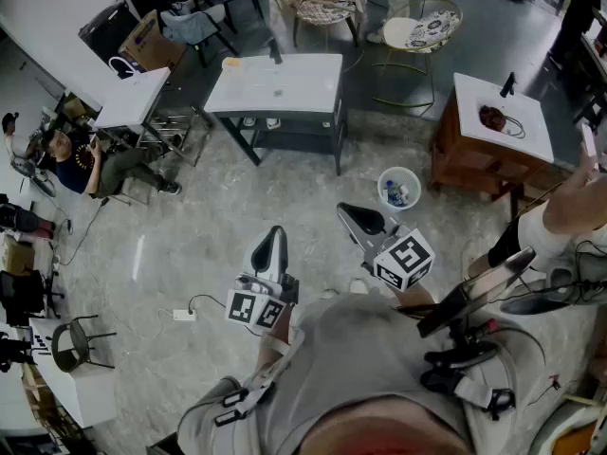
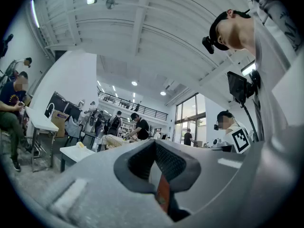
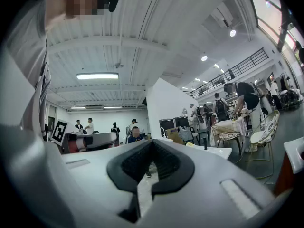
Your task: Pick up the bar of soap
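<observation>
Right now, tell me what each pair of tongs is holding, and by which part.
Nothing is held. The left tongs and the right tongs are both shut and empty.

Held low above a grey marbled floor: left gripper (image 1: 274,243) and right gripper (image 1: 358,218), side by side, pointing toward a white table (image 1: 285,88) well ahead. On its far left corner, a small yellow bar (image 1: 230,63). Nearer, right of the table, a white bin (image 1: 414,192). At far left, a seated person (image 1: 81,164).
</observation>
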A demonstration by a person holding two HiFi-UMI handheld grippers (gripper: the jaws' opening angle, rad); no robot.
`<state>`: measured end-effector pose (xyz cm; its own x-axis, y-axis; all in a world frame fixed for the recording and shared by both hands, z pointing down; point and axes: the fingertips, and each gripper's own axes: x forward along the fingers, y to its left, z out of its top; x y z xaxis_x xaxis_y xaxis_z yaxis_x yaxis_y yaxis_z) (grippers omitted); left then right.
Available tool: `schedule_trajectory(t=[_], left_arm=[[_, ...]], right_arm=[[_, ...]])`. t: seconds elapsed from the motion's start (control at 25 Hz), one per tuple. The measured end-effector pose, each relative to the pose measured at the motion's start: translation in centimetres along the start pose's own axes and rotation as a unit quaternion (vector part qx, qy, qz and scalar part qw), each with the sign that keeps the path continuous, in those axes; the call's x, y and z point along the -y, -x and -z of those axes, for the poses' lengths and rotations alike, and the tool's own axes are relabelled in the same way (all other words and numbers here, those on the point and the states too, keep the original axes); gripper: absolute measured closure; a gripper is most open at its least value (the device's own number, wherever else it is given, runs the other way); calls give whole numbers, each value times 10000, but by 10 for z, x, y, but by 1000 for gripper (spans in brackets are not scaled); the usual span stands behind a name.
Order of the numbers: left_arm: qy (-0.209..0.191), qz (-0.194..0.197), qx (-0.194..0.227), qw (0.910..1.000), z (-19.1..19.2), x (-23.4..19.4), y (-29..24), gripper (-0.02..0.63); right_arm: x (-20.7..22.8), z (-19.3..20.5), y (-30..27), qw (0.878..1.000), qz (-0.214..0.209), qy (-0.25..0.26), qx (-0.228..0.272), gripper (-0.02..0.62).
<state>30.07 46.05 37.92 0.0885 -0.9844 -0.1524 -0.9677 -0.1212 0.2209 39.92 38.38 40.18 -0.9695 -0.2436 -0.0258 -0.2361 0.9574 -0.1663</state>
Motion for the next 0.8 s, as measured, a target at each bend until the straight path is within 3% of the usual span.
schedule_trajectory(t=[0.44,0.64,0.8], left_arm=[[75,-400,88,9991,18,25,-3,611],[39,-573,158,9982,18,28,-4,611],[8,-714,210,9972,11,27,-6,611]], right_arm=[[31,13,24,9997,-60,177,-148,594],[21,33,21,9967,-535,26,-615,592],[25,46,12,9941,-505,264,-922,592]])
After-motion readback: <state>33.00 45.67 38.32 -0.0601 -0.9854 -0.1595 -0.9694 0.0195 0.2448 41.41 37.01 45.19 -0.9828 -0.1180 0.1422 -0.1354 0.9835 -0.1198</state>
